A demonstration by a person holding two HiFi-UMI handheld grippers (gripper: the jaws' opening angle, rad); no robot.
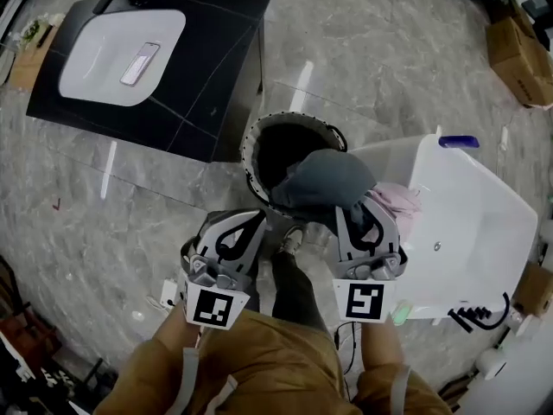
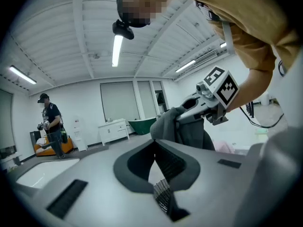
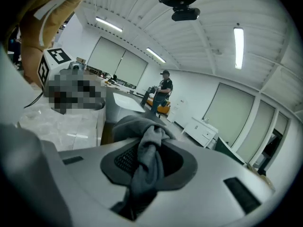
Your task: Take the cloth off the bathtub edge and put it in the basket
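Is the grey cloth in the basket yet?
Not dropped in. The right tongs pinch the cloth, bunched over the basket rim.

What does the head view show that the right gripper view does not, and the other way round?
Only the head view: the white bathtub and a pink cloth at its edge. Only the right gripper view: a standing person and the ceiling lights. Both: the grey cloth, pinched in the right claw.

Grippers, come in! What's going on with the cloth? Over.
Right gripper jaws shut on grey cloth, over the basket mouth. Left gripper jaws together, empty. Pink cloth lies on bathtub edge. Nothing blocking the basket.
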